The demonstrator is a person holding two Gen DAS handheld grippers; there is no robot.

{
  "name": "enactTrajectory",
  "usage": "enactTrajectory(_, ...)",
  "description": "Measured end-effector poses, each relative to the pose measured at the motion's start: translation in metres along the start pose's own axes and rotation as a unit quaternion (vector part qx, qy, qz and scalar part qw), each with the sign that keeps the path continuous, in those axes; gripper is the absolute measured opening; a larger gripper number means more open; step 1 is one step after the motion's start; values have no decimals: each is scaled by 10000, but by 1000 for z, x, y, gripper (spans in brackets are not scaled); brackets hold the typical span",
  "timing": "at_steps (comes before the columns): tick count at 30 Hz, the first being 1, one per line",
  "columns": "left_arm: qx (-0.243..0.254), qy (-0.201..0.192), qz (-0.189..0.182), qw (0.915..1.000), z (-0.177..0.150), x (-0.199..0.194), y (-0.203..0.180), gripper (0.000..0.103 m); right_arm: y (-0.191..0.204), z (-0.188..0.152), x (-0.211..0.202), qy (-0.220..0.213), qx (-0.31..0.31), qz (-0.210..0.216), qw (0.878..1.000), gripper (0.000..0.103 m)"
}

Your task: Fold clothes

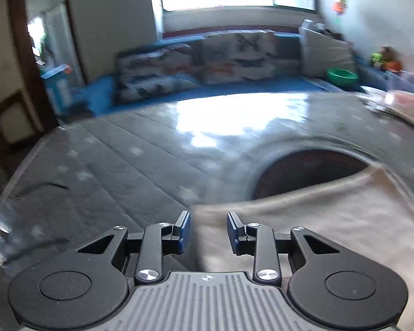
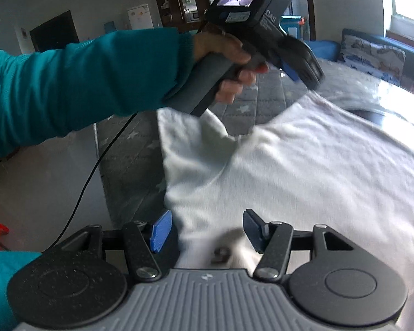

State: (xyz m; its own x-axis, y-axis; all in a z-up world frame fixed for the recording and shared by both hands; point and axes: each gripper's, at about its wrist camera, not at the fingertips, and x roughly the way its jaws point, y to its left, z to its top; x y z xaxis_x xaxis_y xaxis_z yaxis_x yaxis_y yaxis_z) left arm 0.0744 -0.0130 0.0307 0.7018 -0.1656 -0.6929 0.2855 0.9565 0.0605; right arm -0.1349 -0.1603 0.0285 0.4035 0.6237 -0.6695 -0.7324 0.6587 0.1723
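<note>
A white garment (image 2: 303, 165) lies spread on the grey quilted surface (image 2: 135, 165). In the left wrist view it shows as pale cloth (image 1: 331, 220) at the lower right. My left gripper (image 1: 208, 230) is open, above the cloth's left edge, with nothing between its blue pads. It also shows in the right wrist view (image 2: 303, 69), held in a hand with a teal sleeve above the garment's far edge. My right gripper (image 2: 207, 229) is open over the garment's near left part, empty.
A round opening (image 1: 312, 171) in the grey cover shows dark wood. Patterned cushions (image 1: 196, 66) line a blue bench under the window. A green bowl (image 1: 342, 75) and clutter sit at the far right. A black cable (image 2: 96, 162) hangs at the left.
</note>
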Motion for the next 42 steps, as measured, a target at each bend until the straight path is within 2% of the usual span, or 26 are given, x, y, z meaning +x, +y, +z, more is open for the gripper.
enactTrajectory(1, -3, 93, -132, 9999, -3, 3, -1, 33, 0, 4, 5, -20, -30, 4, 10000, 63)
enactTrajectory(3, 24, 239, -108, 9997, -8, 10, -2, 33, 1, 14, 16, -47, -82, 26, 10000, 63)
enactTrajectory(10, 131, 76, -46, 9999, -14, 20, 8, 33, 4, 29, 52, 83, -96, 182, 9998, 65)
enactTrajectory(13, 34, 32, -130, 9999, -14, 24, 14, 34, 14, 23, 53, 129, -269, 336, 9990, 68)
enactTrajectory(17, 87, -41, -124, 9999, -16, 24, 15, 35, 26, 22, 54, 280, -843, 262, 9957, 68)
enactTrajectory(19, 109, -47, -123, 9999, -15, 24, 15, 35, 21, 29, 53, 268, -733, 320, 9964, 67)
enactTrajectory(22, 138, -51, -110, 9998, -15, 24, 16, 35, 10, 40, 50, -29, -460, 205, 9987, 66)
enactTrajectory(25, 153, -49, -112, 9998, -14, 25, 16, 35, 11, 39, 58, 129, -267, 386, 9988, 67)
enactTrajectory(28, 183, -63, -77, 9998, -14, 24, 15, 37, 25, 31, 60, 225, -689, 429, 9964, 72)
enactTrajectory(33, 62, -20, 58, 10000, -12, 20, 18, 44, 21, 34, 33, 63, -547, 488, 9973, 70)
enactTrajectory(36, 100, -156, 193, 9996, -14, 5, 16, 46, 14, 27, 10, 97, -406, 406, 9983, 71)
enactTrajectory(42, 222, -485, -190, 9984, -29, -49, 5, 50, 0, -6, -35, 366, -92, 0, 9993, 72)
